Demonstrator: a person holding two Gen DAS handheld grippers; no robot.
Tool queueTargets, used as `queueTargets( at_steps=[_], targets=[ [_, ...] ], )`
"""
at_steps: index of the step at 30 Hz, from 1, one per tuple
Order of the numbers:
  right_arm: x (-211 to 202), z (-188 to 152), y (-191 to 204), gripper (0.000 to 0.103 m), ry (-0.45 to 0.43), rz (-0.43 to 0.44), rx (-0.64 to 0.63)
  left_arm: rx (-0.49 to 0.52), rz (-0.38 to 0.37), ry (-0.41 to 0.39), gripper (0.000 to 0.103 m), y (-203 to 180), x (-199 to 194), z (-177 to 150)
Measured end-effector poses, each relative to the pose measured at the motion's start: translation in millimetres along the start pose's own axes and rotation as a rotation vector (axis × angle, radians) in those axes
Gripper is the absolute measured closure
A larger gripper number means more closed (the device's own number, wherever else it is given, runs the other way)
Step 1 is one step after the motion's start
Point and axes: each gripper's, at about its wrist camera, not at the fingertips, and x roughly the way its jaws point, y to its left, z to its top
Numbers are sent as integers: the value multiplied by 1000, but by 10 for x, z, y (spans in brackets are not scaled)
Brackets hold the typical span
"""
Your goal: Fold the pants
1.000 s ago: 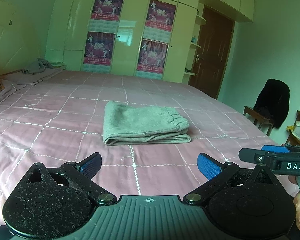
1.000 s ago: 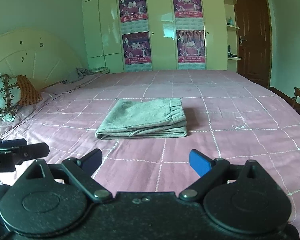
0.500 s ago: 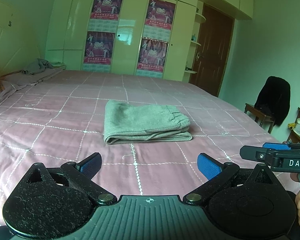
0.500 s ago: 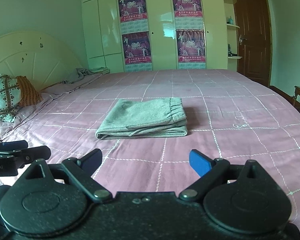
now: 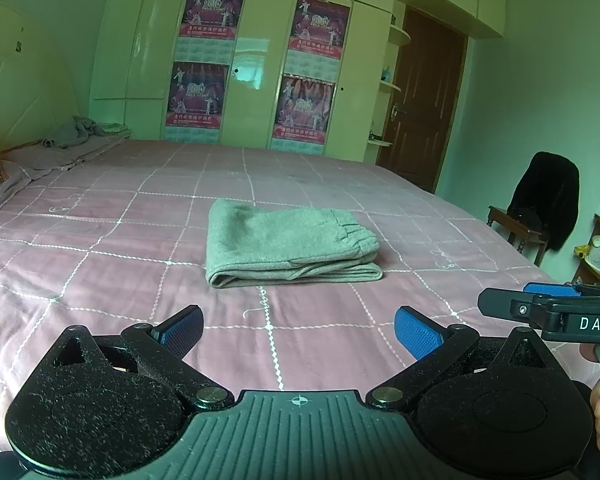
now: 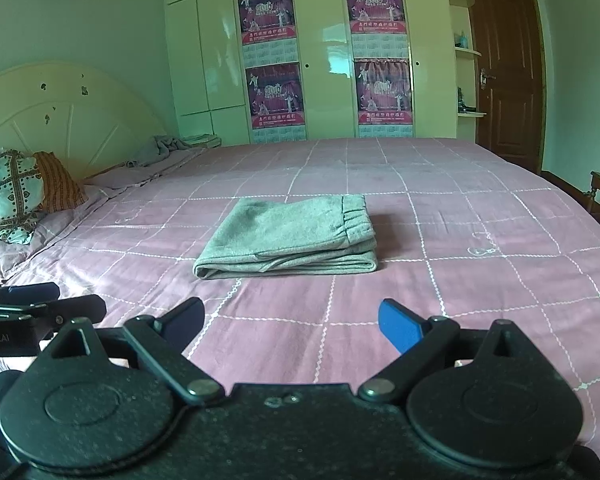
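Observation:
Grey pants lie folded in a flat rectangular stack in the middle of the pink checked bed, waistband to the right. They also show in the right wrist view. My left gripper is open and empty, held near the bed's front edge, well short of the pants. My right gripper is open and empty too, beside the left one. The right gripper's fingers show at the right edge of the left wrist view, and the left gripper's fingers at the left edge of the right wrist view.
Pillows and a crumpled grey cloth lie by the headboard at the left. A wardrobe with posters stands beyond the bed. A chair with a black garment and a brown door are at the right.
Both grippers have drawn back slightly and tilted up a little; the pants sit a bit lower in both views. The pants have not moved on the bed.

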Motion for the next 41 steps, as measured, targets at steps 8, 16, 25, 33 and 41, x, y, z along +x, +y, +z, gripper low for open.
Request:
queueTargets(
  at_steps=[8, 16, 25, 33, 41],
  targets=[
    [-14, 10, 29, 9, -7, 4, -6, 2, -1, -4, 2, -10, -15, 6],
    [-18, 7, 21, 9, -5, 6, -7, -1, -2, -16, 2, -11, -44, 20],
    [-22, 1, 26, 9, -7, 11, -12, -5, 6, -26, 2, -13, -71, 33],
    [-19, -4, 23, 9, -6, 14, -15, 34, 14, -9, 2, -52, -47, 15],
    [-37, -2, 1, 9, -2, 25, -24, 41, 39, -18, 2, -96, -87, -2]
  ],
)
